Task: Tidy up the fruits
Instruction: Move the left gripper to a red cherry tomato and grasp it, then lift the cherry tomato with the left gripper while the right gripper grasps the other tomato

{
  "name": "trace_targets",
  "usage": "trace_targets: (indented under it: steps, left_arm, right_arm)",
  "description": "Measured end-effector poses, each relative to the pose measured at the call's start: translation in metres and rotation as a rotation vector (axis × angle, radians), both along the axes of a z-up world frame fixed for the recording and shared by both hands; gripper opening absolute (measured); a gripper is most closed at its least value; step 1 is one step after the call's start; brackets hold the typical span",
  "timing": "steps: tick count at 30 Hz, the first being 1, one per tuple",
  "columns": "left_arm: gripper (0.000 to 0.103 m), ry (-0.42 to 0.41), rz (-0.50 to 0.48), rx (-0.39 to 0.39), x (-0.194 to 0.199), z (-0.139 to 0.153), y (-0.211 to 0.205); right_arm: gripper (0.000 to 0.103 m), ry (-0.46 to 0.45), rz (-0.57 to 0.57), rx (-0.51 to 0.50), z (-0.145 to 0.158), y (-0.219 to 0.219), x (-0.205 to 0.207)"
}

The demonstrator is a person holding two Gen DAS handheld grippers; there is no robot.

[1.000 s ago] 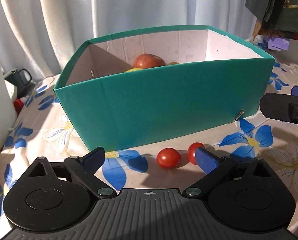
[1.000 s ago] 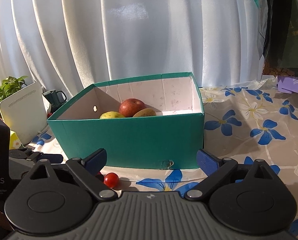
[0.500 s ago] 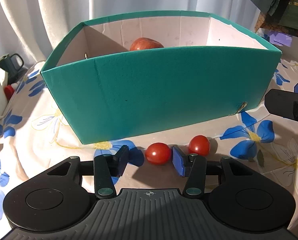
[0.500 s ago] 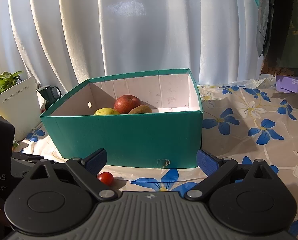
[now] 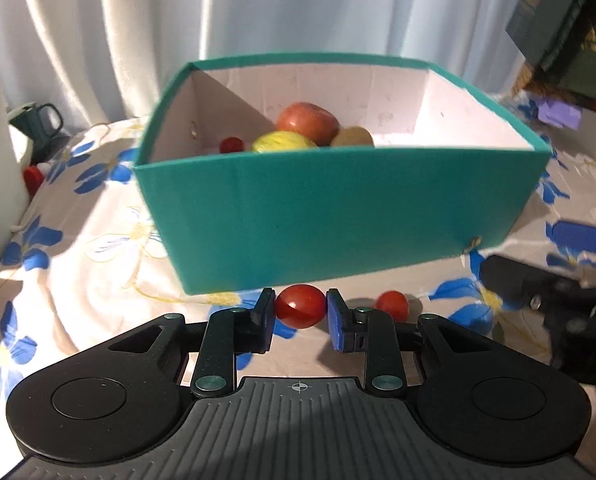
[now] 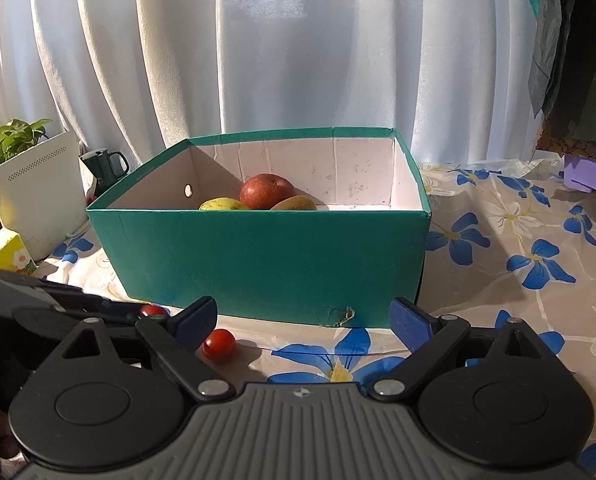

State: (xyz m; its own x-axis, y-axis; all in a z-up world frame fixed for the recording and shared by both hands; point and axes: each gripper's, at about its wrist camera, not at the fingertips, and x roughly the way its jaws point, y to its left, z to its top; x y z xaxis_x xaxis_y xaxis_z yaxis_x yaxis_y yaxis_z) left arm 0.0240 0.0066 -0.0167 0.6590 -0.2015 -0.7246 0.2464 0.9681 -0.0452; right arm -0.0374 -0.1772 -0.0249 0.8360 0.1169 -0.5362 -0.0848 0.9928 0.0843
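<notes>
Left gripper (image 5: 300, 312) clamped on a small tomato (image 5: 300, 311), one pad (image 5: 266, 316) on each side, jaws narrowed to the fruit's width. Tomato lifted just clear of the flowered tablecloth (image 5: 98, 280), or so it seems from the shadow beneath; hard to be sure. Long axis of the tomato lying across the jaws, from pad to pad, so gripped end to end. Straight ahead and above the held fruit: the near wall of the green box (image 5: 337, 216), open at the top. Inside, toward the box's left rear, an apple (image 5: 307, 122), a yellow fruit (image 5: 284, 142), a brown fruit (image 5: 351, 137) and another small tomato (image 5: 232, 145).

Second loose tomato (image 5: 392, 305) resting on the cloth just to the right of the held one, close by the box's near wall, between the two grippers. Right gripper (image 6: 303, 320) spread wide, empty, hovering near the box's front right corner; that loose tomato (image 6: 218, 344) just beside its left fingertip (image 6: 196, 318), so nearer to the right hand than to the busy left.

Likely next: up and forward over the near rim, then release among the fruit. Rim height the thing to clear; slipping a risk on such a smooth, round skin.
</notes>
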Motion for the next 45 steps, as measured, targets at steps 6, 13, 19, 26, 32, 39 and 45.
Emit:
trace_targets:
  steps: [6, 13, 19, 26, 32, 39, 45]
  left_arm:
    - [0.030, -0.032, 0.145, -0.067, -0.005, 0.034, 0.035]
    - [0.031, 0.007, 0.173, -0.064, -0.011, 0.033, 0.042]
    - [0.031, 0.002, 0.195, -0.063, -0.014, 0.033, 0.045]
    - [0.031, 0.012, 0.202, -0.057, -0.012, 0.032, 0.045]
    - [0.031, 0.020, 0.197, -0.046, -0.009, 0.030, 0.044]
    - [0.031, 0.021, 0.165, -0.034, -0.008, 0.032, 0.039]
    - [0.031, -0.003, 0.110, -0.025, -0.007, 0.046, 0.027]
  right_arm:
    - [0.080, 0.057, 0.049, -0.060, -0.016, 0.022, 0.011]
    - [0.069, 0.085, 0.105, -0.096, -0.029, 0.040, 0.016]
    - [0.060, 0.107, 0.146, -0.120, -0.038, 0.053, 0.023]
    - [0.047, 0.121, 0.177, -0.129, -0.047, 0.062, 0.031]
    - [0.029, 0.110, 0.193, -0.121, -0.050, 0.064, 0.037]
    - [0.026, 0.090, 0.177, -0.129, -0.048, 0.061, 0.031]
    - [0.026, 0.035, 0.099, -0.127, -0.025, 0.038, 0.018]
